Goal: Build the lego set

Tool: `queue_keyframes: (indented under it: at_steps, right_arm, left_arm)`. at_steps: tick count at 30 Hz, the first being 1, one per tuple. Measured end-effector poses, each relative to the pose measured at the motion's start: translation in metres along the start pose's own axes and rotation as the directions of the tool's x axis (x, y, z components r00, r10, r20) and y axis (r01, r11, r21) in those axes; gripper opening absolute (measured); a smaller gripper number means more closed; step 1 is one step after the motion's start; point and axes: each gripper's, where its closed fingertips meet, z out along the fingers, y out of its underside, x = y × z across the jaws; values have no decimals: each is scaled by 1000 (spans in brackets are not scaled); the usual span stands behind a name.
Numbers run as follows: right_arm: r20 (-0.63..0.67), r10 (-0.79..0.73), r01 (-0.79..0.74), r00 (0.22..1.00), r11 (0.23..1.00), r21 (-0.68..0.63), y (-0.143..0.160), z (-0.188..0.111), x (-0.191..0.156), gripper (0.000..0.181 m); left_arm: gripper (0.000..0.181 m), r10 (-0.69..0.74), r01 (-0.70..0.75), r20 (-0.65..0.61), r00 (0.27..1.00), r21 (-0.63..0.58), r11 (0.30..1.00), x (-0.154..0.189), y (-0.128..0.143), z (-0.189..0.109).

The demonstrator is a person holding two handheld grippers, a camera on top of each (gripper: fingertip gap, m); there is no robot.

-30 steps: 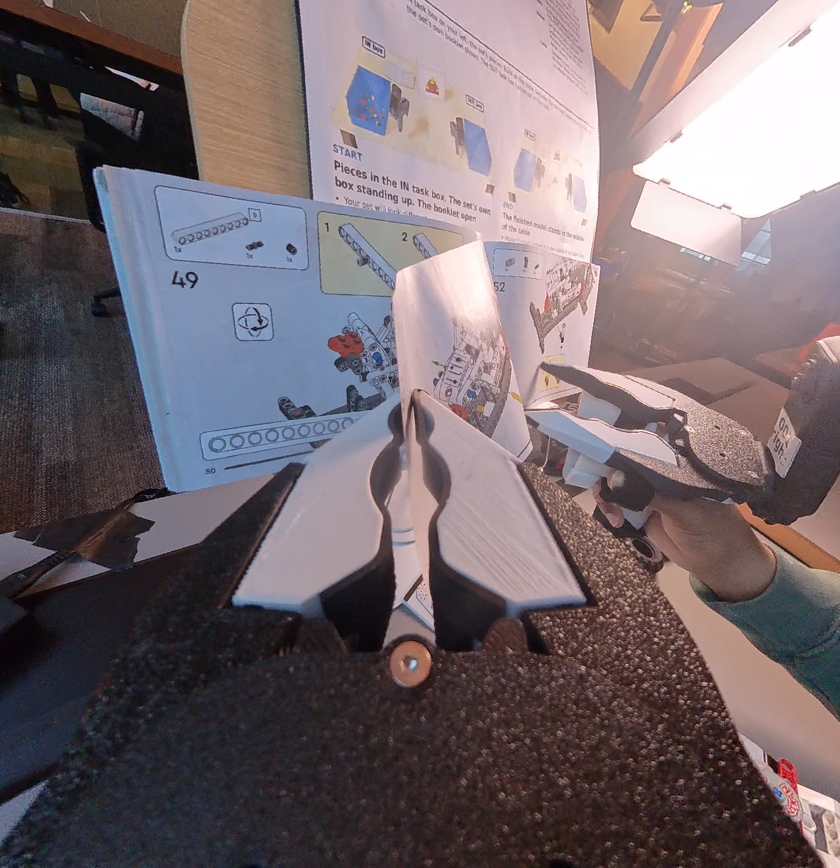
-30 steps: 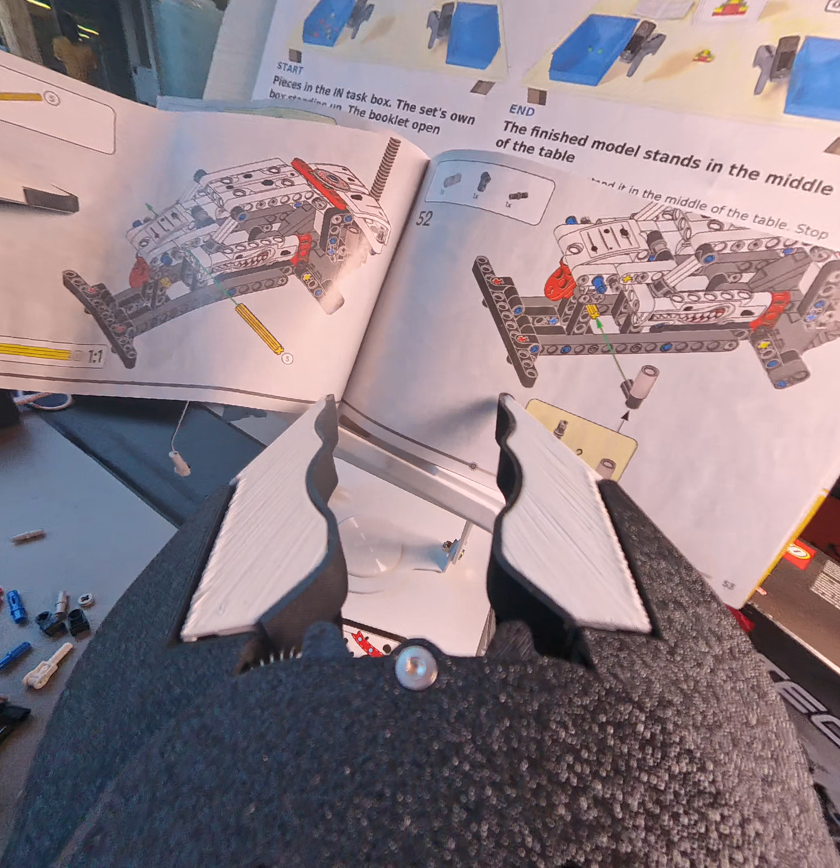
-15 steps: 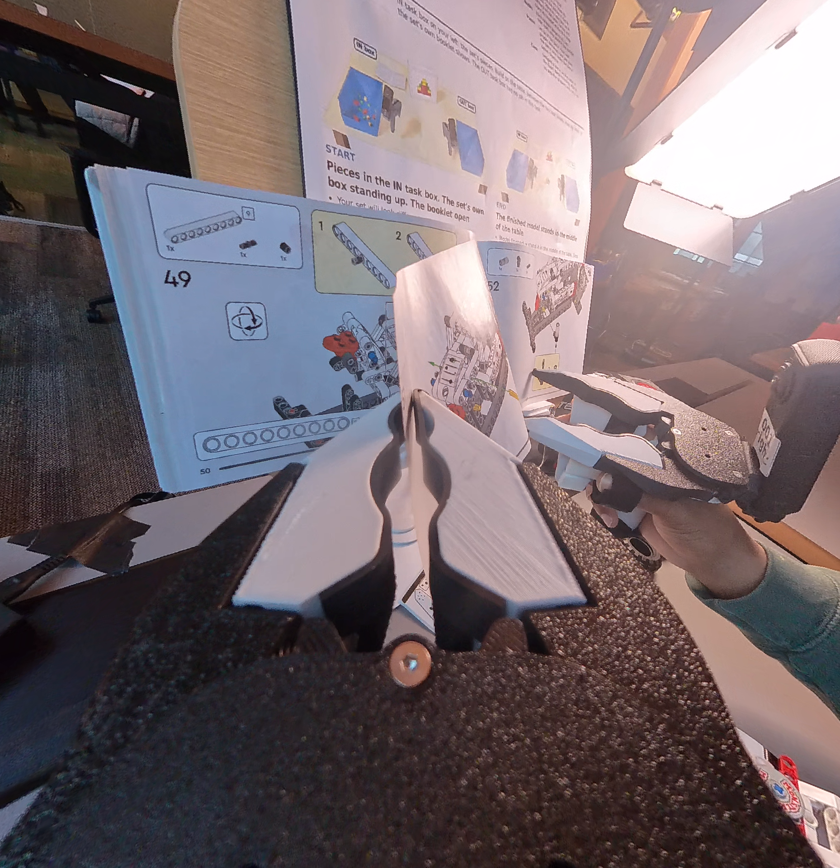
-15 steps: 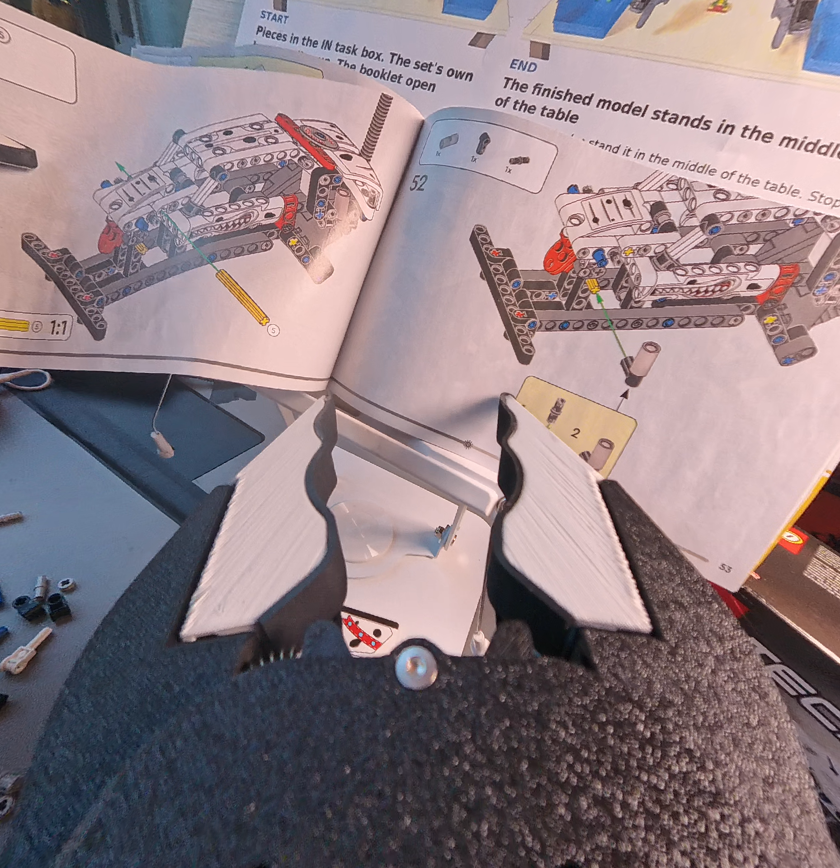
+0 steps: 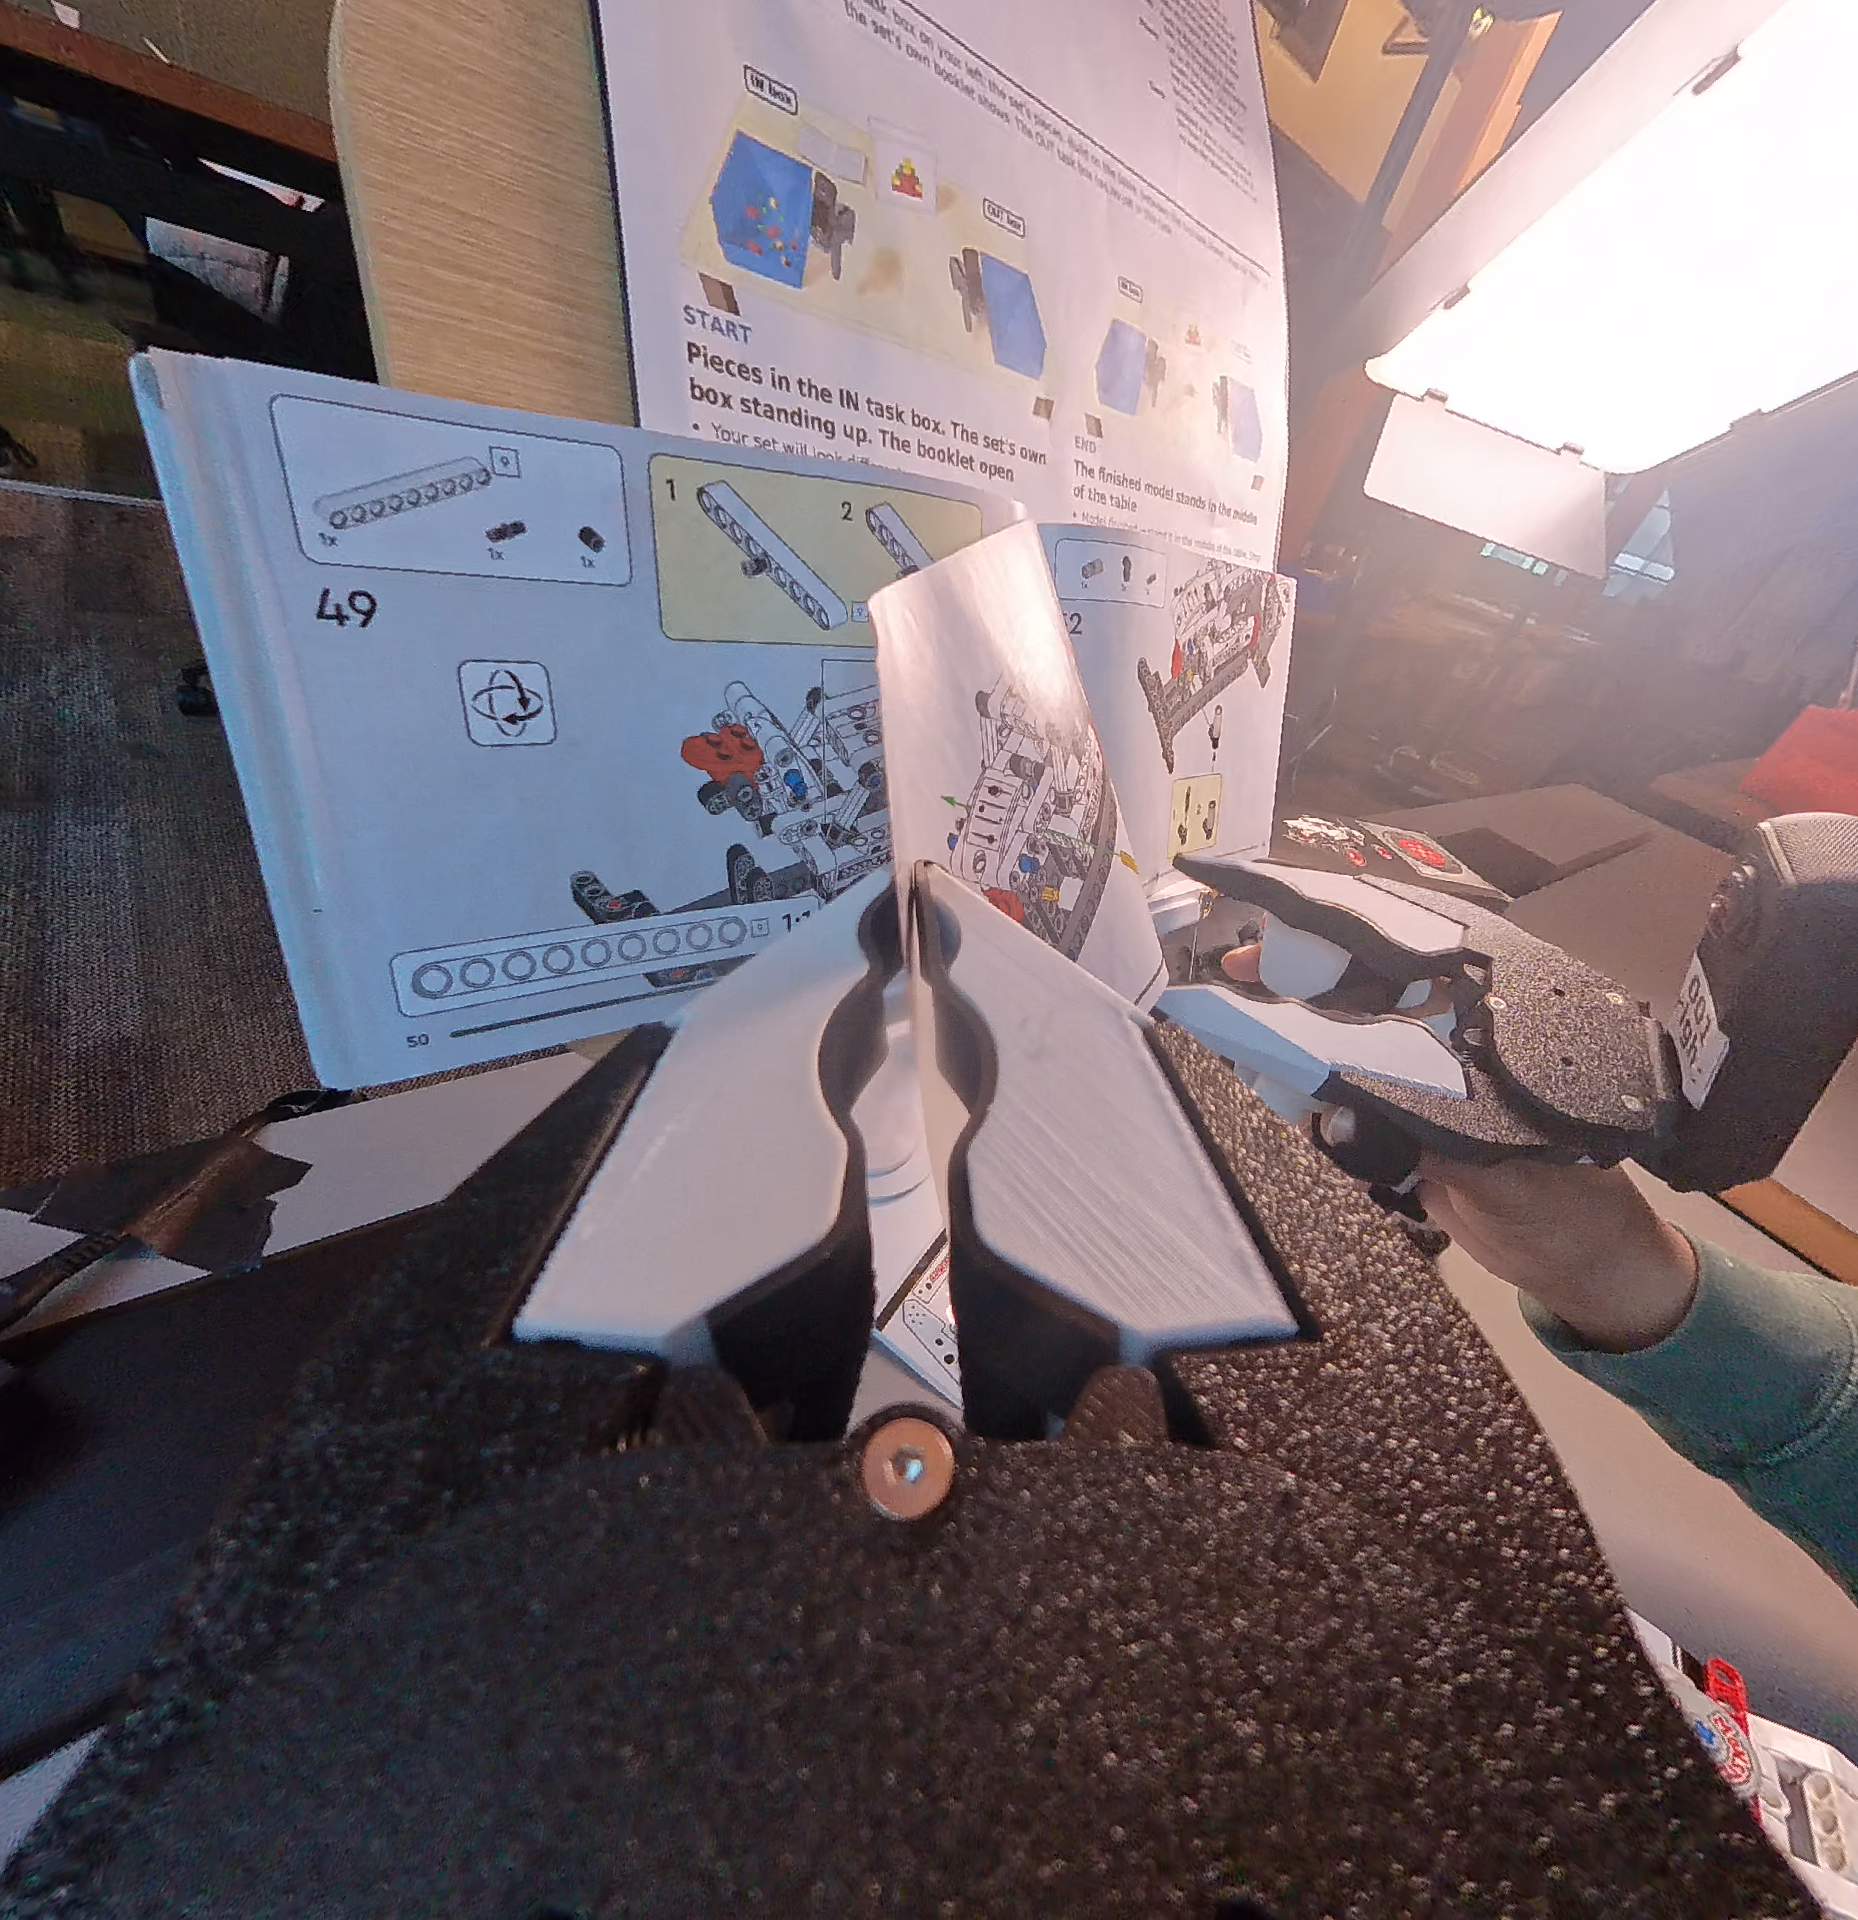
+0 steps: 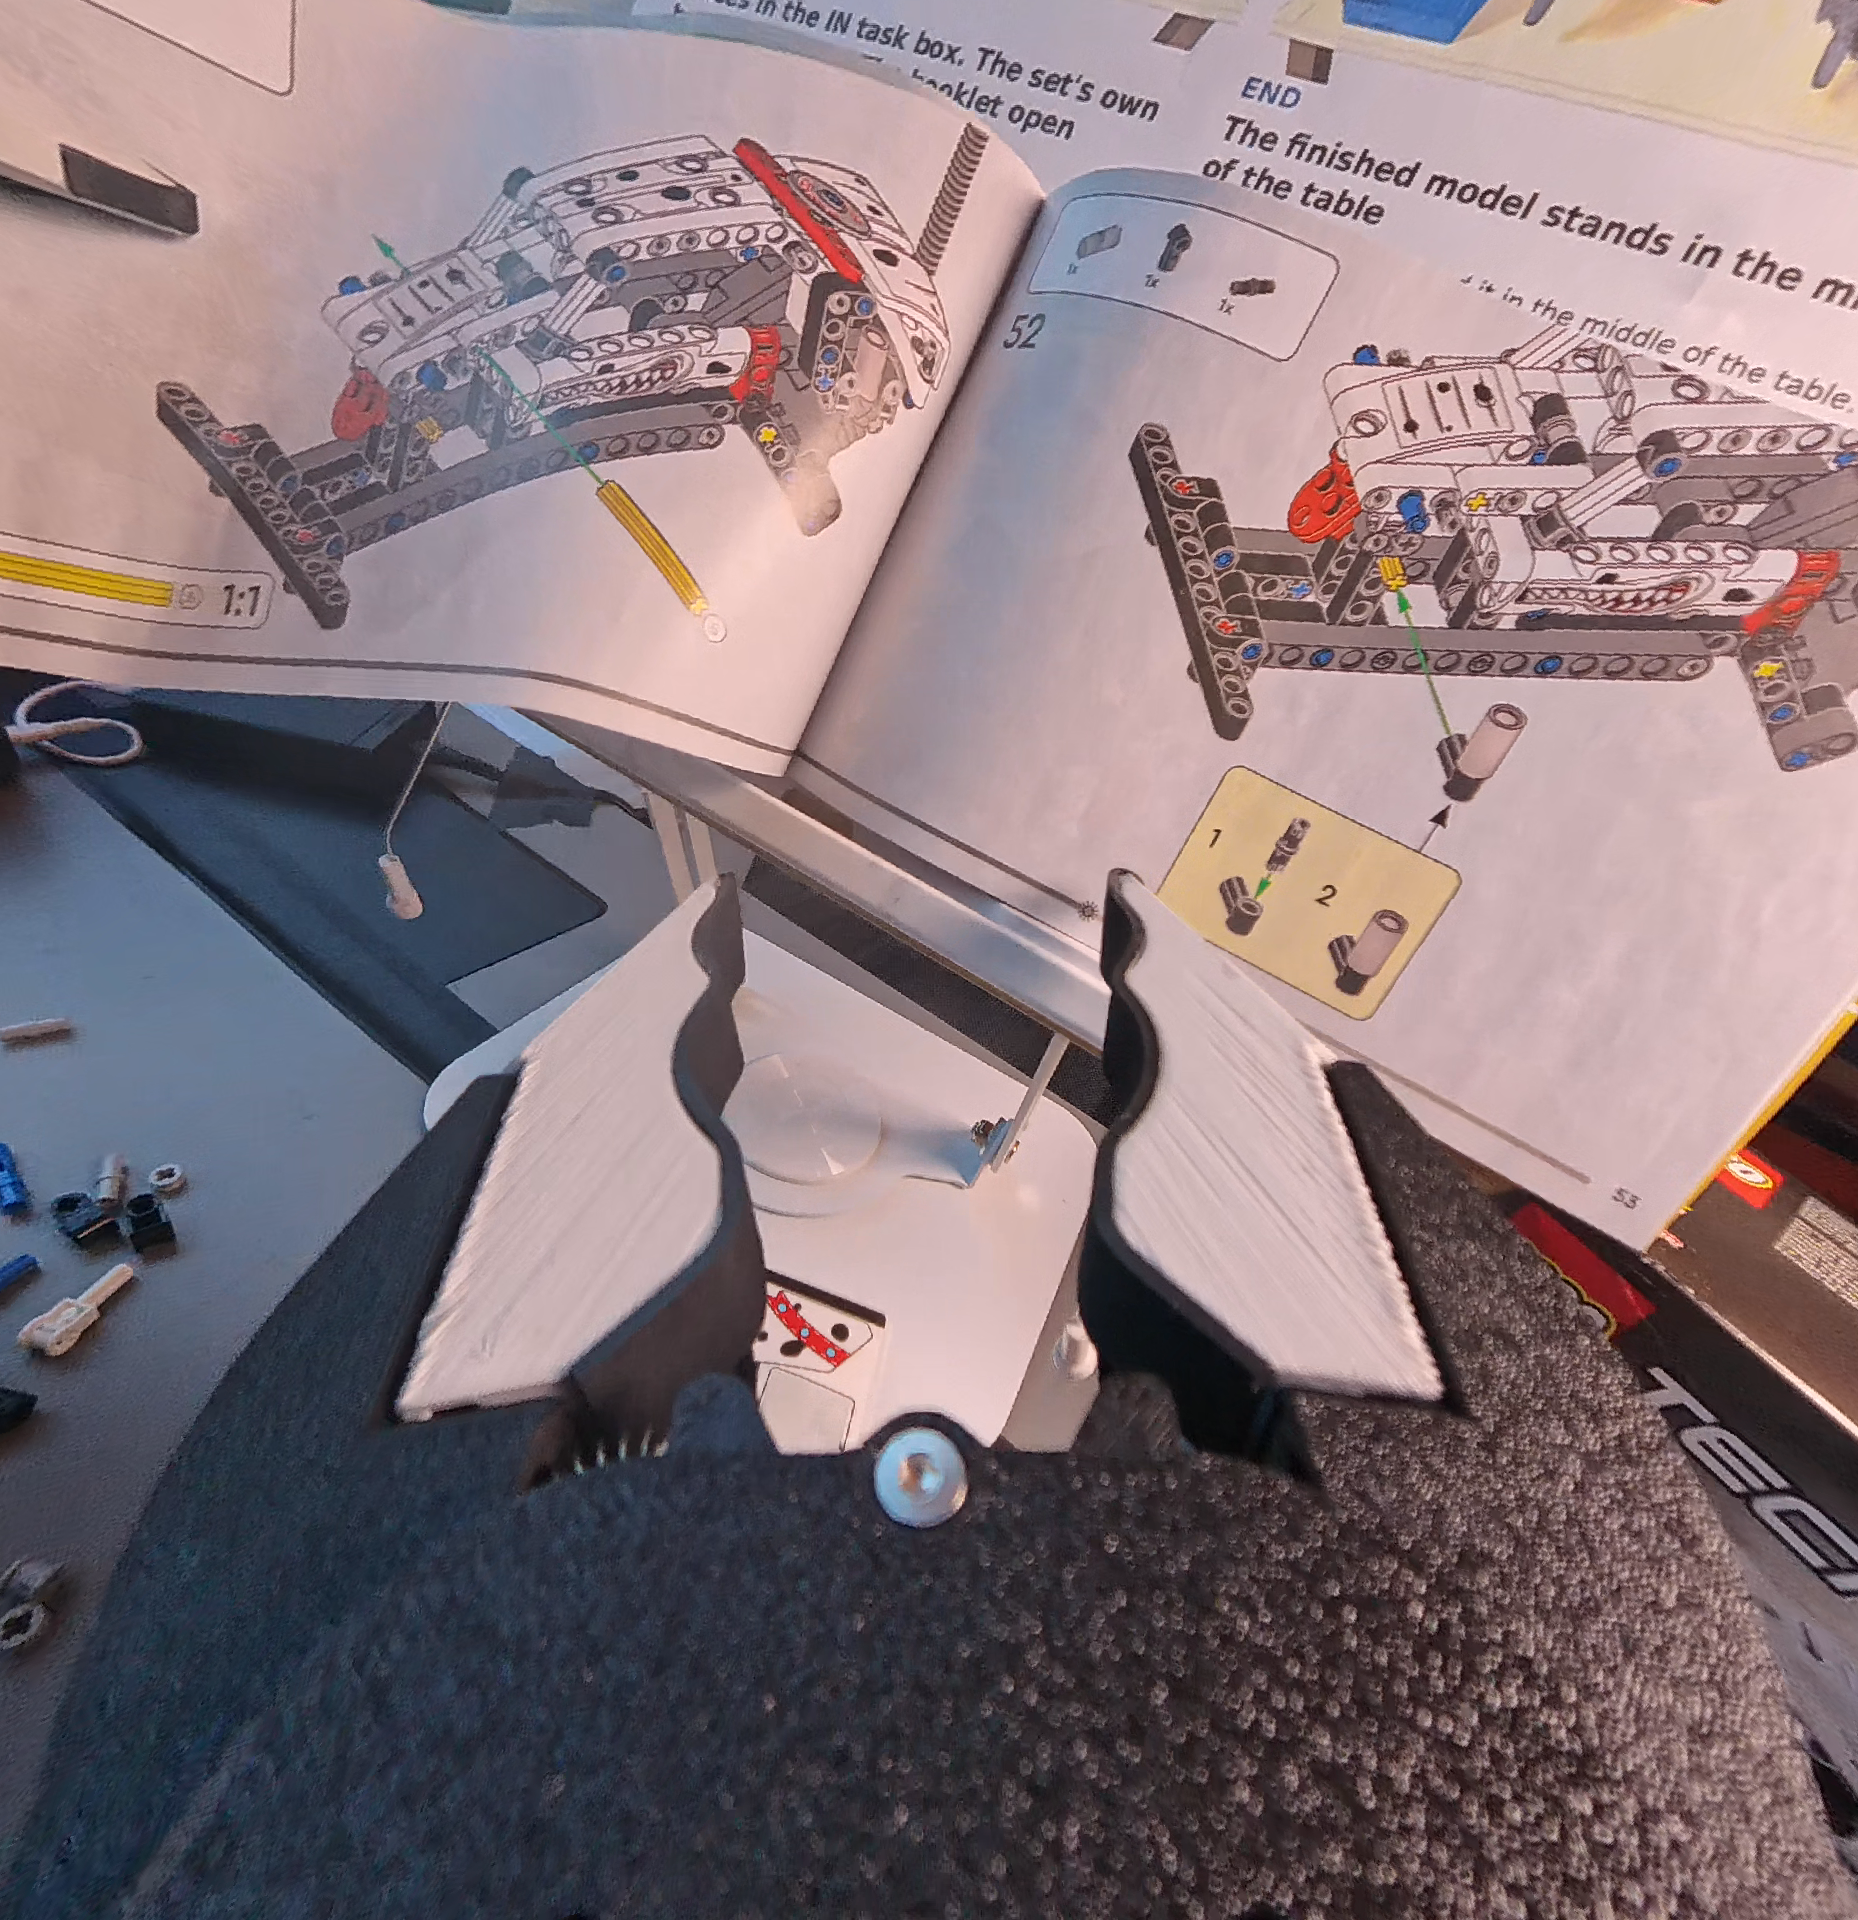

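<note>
The instruction booklet (image 5: 509, 727) stands open on a white stand (image 6: 904, 1247). My left gripper (image 5: 909, 894) is shut on the lower edge of one page (image 5: 992, 727), which stands up curled between the two spreads. My right gripper (image 6: 920, 894) is open and empty, just in front of the stand's metal ledge (image 6: 904, 914), below the booklet's spine. It also shows in the left wrist view (image 5: 1179, 935), to the right of the held page, with a hand (image 5: 1548, 1247) on it. The booklet's open spread (image 6: 1424, 623) fills the right wrist view.
A large printed sheet (image 5: 956, 260) hangs behind the booklet. Several small loose Lego pieces (image 6: 83, 1226) lie on the grey table at the left. The set's box (image 6: 1787, 1299) lies at the right. A sticker sheet (image 6: 816, 1340) lies on the stand base.
My left gripper has kept its hold on the page with little movement. My right gripper has stayed open and drawn nearer the booklet, which now looms larger in its view.
</note>
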Motion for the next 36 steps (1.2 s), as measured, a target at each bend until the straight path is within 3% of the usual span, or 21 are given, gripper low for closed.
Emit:
queue_keyframes:
  at_steps: [10, 11, 14, 15, 21, 24, 28, 36]
  right_arm:
    - [31, -13, 11, 999, 998, 61, -18, -9, -13, 69]
    - [60, -17, 12, 998, 996, 85, -23, -12, -20, 62]
    - [166, -72, 41, 983, 982, 182, -43, -25, -51, 7]
    - [174, -98, 64, 980, 979, 193, -47, -26, -58, 0]
    - [193, -124, 85, 973, 977, 195, -65, -18, -81, 0]
    - [174, -129, 94, 976, 976, 196, -68, -18, -81, 16]
    - [120, -182, 159, 976, 971, 179, -60, -21, -78, 35]
    - [89, -202, 188, 975, 971, 147, -45, -27, -67, 46]
  left_arm:
    - [1, 41, -41, 5, 999, 2, 999, 5, -3, 0]
    - [1, 50, -50, 10, 999, 1, 999, 4, -4, -1]
    - [1, 63, -63, 17, 998, -1, 998, 2, -5, -1]
    - [0, 64, -64, 19, 998, -1, 998, 2, -5, -1]
    - [0, 60, -60, 15, 998, 4, 998, 4, -6, -4]
    - [0, 50, -50, -11, 999, 10, 999, 13, -8, -5]
    - [0, 60, -60, -40, 997, 15, 998, 26, -11, -1]
    - [1, 49, -48, -76, 996, 13, 999, 41, -10, 10]
